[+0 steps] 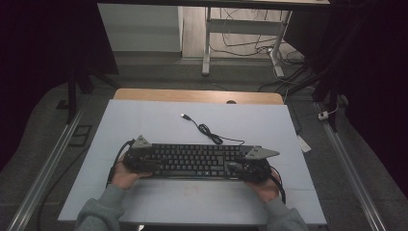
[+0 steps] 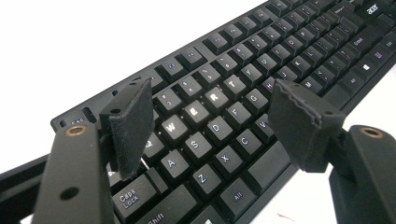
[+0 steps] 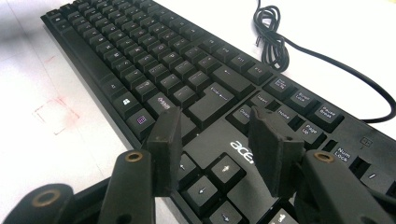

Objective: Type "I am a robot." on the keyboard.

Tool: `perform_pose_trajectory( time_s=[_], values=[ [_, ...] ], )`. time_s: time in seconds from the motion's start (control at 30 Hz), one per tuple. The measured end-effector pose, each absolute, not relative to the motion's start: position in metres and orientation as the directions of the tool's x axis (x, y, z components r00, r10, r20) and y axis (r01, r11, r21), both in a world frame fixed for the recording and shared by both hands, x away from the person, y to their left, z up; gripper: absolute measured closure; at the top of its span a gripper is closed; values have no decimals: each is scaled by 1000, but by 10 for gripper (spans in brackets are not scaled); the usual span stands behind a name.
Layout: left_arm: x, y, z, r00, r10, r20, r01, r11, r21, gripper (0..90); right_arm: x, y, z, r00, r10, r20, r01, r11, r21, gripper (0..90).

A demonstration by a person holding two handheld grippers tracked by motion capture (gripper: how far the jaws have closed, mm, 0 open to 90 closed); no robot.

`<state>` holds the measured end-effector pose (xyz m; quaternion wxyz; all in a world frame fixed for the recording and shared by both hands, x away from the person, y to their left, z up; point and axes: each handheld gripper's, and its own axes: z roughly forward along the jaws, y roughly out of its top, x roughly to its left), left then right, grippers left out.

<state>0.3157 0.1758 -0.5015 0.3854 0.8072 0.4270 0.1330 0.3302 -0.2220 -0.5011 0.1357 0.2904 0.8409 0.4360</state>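
Jaws on my left gripper and right gripper stand released, poised over opposite ends of the matte black keyboard. It lies mid-counter, pale smooth surface free all around; its cable coils behind.

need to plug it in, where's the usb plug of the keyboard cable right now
In the high view the usb plug lies on the white table top, beyond the keyboard near the middle, at the far end of the coiled cable.
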Motion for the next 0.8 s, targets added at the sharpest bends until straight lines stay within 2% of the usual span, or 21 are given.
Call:
perform_pose_trajectory(
  time_s=[0.17, 0.37, 0.5, 0.8],
  values=[
    [316, 176, -501, 597, 793, -124, 587, -326, 741, 310, 331, -222, -501, -797, 604, 25, 368, 451, 813, 546],
    [315, 170, -500, 626, 770, -125, 569, -341, 748, 372, 331, -221, -501, -797, 604, 18, 366, 458, 810, 546],
    [313, 163, -500, 659, 743, -117, 546, -365, 754, 478, 331, -220, -501, -797, 603, 17, 366, 461, 809, 546],
    [312, 151, -503, 699, 708, -100, 527, -415, 741, 822, 331, -219, -502, -801, 599, 19, 368, 467, 804, 546]
  ],
)
